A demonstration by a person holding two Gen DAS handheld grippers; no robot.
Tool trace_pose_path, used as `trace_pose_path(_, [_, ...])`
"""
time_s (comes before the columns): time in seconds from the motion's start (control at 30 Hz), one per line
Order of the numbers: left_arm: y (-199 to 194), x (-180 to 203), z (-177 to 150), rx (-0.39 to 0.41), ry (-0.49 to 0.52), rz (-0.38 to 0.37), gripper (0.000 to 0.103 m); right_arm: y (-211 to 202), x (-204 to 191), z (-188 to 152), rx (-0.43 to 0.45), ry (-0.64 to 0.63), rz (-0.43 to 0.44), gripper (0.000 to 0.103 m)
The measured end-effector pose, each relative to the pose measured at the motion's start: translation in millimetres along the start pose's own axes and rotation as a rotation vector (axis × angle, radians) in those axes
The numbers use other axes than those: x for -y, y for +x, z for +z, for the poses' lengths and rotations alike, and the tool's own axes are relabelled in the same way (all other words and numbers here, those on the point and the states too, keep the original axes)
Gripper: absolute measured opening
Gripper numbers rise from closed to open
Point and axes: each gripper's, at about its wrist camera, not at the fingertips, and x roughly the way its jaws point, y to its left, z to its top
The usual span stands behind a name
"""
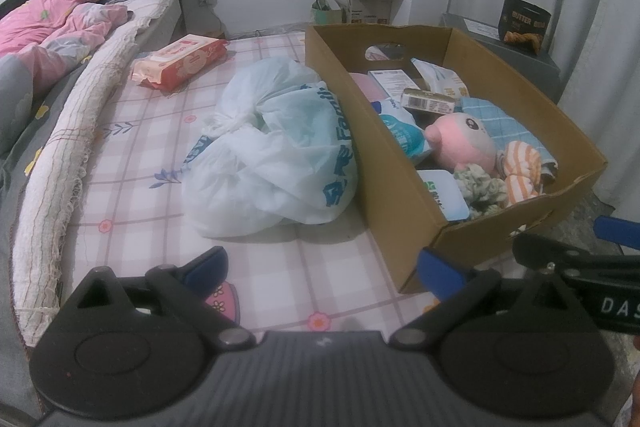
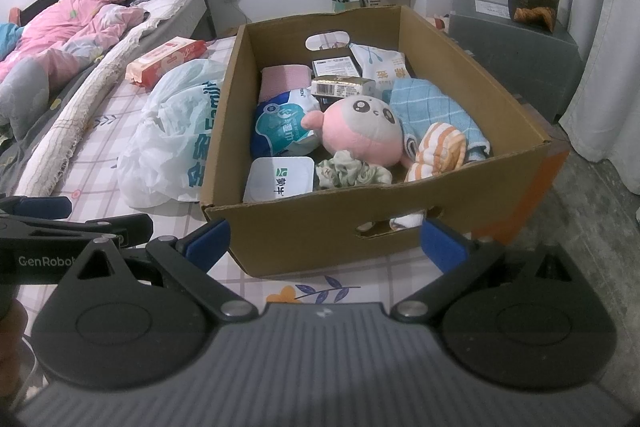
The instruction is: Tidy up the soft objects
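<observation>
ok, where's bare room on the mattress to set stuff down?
Free: checked sheet between the rolled towel and plastic bag; also the strip before the cardboard box, near both open grippers. Crowded: inside the box, packed around the plush toy.

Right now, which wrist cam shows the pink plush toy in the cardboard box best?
Right wrist. The pink plush toy sits near centre, face toward the camera, inside the cardboard box. The left wrist view shows it side-on and smaller, partly hidden by the box's near wall.
</observation>
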Motion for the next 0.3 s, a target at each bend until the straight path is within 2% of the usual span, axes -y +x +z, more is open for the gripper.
trace_pose_path(0.3, [-1.5, -1.2, 1.0, 0.002, 0.001, 0.001, 0.101, -0.8, -1.2, 1.6, 0.002, 0.001, 0.002, 0.102])
